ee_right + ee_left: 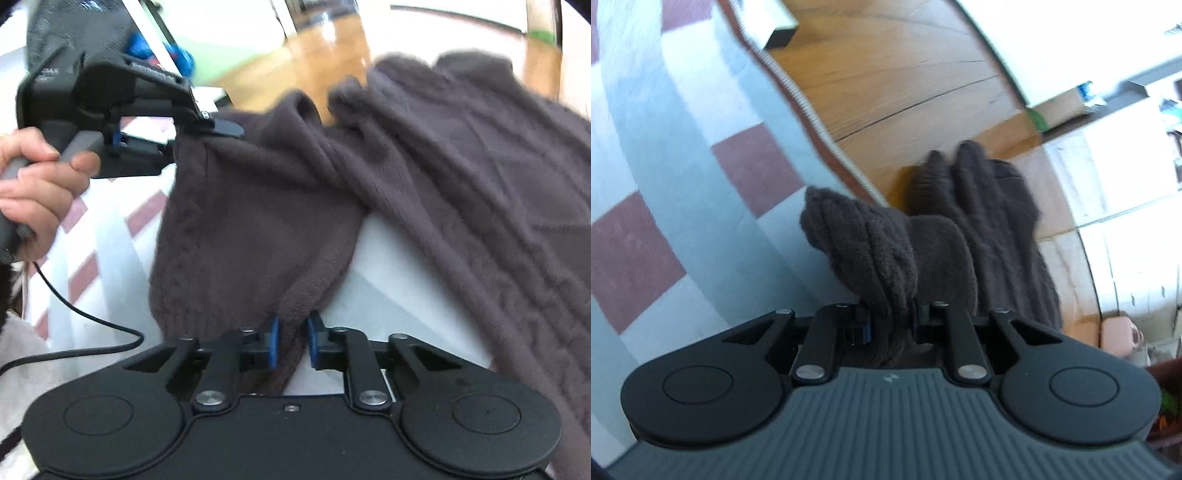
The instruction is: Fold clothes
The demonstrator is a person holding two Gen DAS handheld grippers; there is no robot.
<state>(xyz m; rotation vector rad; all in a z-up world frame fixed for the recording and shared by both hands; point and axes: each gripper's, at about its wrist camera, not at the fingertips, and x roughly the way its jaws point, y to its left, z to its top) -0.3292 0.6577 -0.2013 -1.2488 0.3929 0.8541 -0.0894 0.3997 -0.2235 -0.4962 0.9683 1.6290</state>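
A dark grey-brown cable-knit sweater [461, 177] hangs over the edge of a bed, its bulk at the right in the right wrist view. My right gripper [292, 341] is shut on a ribbed edge of the sweater, the blue pads [274, 339] pressing the knit from both sides. My left gripper [889, 320] is shut on another bunch of the same sweater [871, 251], which rises in a fold ahead of its jaws. The left gripper also shows in the right wrist view [177, 144], held by a hand [33, 184] and clamped on the sweater's upper left corner.
The bedcover [665, 155] is pale blue and white with dull red squares. Beyond its zipped edge lies a wooden floor [905, 74] with a box [1060, 107] near the wall. A black cable [74, 332] trails from the left gripper's handle.
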